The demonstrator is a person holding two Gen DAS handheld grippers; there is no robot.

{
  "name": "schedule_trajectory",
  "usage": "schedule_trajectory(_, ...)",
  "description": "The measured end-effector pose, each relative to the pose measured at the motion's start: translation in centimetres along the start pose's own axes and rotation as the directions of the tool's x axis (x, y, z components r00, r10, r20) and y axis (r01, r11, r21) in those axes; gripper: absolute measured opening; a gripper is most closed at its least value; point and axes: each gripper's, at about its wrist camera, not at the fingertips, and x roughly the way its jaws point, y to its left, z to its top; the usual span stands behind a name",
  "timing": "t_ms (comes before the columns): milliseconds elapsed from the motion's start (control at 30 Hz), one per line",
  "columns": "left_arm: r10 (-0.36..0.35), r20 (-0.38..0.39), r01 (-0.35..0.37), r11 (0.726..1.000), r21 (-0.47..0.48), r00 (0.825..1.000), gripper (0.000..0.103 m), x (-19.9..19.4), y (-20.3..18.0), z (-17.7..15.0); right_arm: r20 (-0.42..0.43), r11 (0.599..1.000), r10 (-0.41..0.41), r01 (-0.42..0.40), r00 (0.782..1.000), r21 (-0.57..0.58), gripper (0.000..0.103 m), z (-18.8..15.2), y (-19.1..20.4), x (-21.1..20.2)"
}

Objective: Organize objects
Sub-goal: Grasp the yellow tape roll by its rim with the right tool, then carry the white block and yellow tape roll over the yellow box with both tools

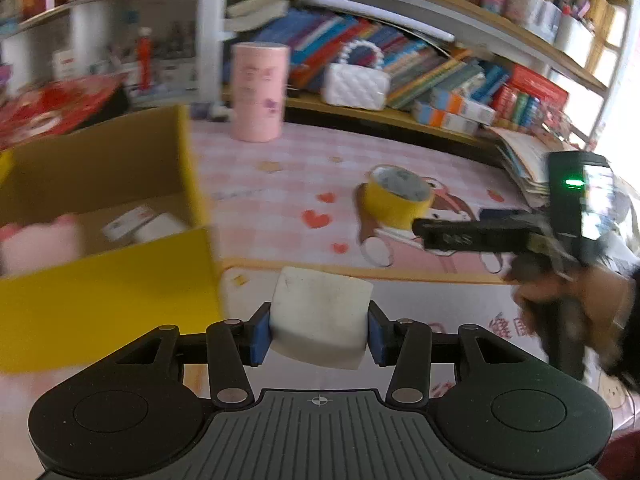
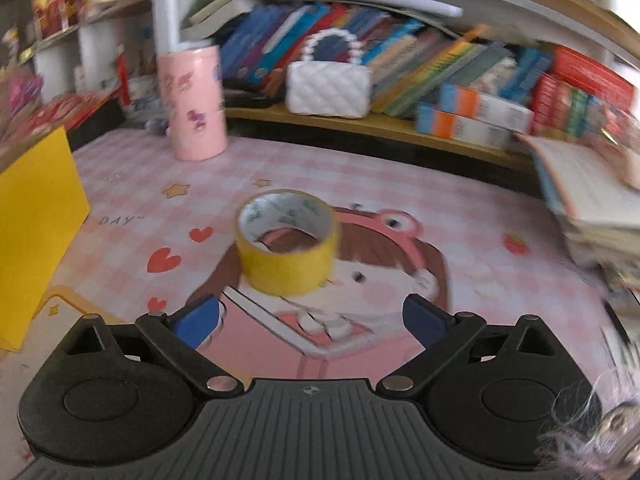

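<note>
On the pink checked counter [image 2: 132, 168], items as follows.

Left tongs [image 1: 319, 330]: blue pads pinching a white block [image 1: 320, 316] from both sides; the block is lifted clear of the counter, just right of the box's near corner.

Yellow cardboard box [image 1: 108, 292]: open-topped, at the left of the left wrist view. Inside lie a pink soft item [image 1: 40, 242], a small white object and a printed card, all blurred and not identifiable further. The box's yellow wall also shows at the left edge of the right wrist view.

Right tongs [image 2: 312, 322]: spread wide, nothing between the pads. They sit near and just short of the tape roll. In the left wrist view the same tool appears at right, carried by a person's hand [image 1: 568, 300], with a green light showing on its body.

Yellow tape roll [image 2: 289, 242]: lying flat on the counter with its hole facing up, over the cartoon print in the middle.

Pink cylinder tin [image 2: 194, 104]: upright at the far side of the counter, left of centre.

White quilted handbag [image 2: 328, 86]: beaded handle, on the low shelf behind the counter, in front of a row of leaning books [image 2: 440, 64].

Stack of open books [image 2: 596, 208]: far right of the counter, blurred.
</note>
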Motion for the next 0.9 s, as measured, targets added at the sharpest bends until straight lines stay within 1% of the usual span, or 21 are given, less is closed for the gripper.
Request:
schedule_trajectory(133, 0.054, 0.003, -0.054, 0.998, -0.046, 0.999, 0.045, -1.8, 1.1, -1.0, 0.014, 0.996, 0.007, -0.006, 1.000, -0.093, 0.099, 1.1, 1.3, 3.8)
schedule_trajectory(200, 0.077, 0.005, -0.077, 0.995, -0.065, 0.997, 0.045, -2.4, 1.5, -1.4, 0.008, 0.995, 0.008, -0.007, 1.000, -0.104, 0.099, 1.6, 1.5, 5.4)
schedule_trajectory(333, 0.109, 0.017, -0.107, 0.990, -0.094, 0.994, 0.045, -3.7, 2.7, -2.1, -0.012, 0.996, 0.009, -0.010, 1.000, -0.092, 0.098, 2.7, 1.6, 8.0)
schedule_trajectory(367, 0.114, 0.022, -0.112, 0.988, -0.104, 0.993, 0.045, -4.0, 2.9, -2.2, -0.016, 0.996, 0.003, -0.005, 1.000, -0.088, 0.096, 2.9, 1.6, 8.5)
schedule_trajectory(400, 0.119, 0.027, -0.115, 0.986, -0.118, 0.992, 0.044, -4.3, 3.3, -2.3, -0.018, 0.996, 0.002, -0.003, 1.000, -0.084, 0.091, 3.0, 1.6, 8.8)
schedule_trajectory(467, 0.125, 0.035, -0.120, 0.984, -0.133, 0.992, 0.044, -4.9, 3.7, -2.6, -0.019, 0.997, -0.011, 0.010, 1.000, -0.082, 0.085, 3.1, 1.7, 9.0)
schedule_trajectory(567, 0.124, 0.047, -0.117, 0.983, -0.142, 0.991, 0.044, -5.4, 4.4, -2.8, -0.036, 0.998, -0.016, 0.013, 0.999, -0.062, 0.084, 3.1, 1.8, 8.4)
schedule_trajectory(667, 0.111, 0.062, -0.102, 0.985, -0.142, 0.992, 0.044, -5.8, 4.8, -3.0, -0.033, 0.999, -0.004, 0.003, 0.999, -0.045, 0.084, 2.8, 2.1, 6.7)
schedule_trajectory(900, 0.067, 0.107, -0.051, 0.988, -0.146, 0.992, 0.044, -6.3, 6.2, -3.5, -0.048, 0.998, 0.026, -0.023, 0.998, 0.059, 0.084, 1.7, 3.4, -0.5)
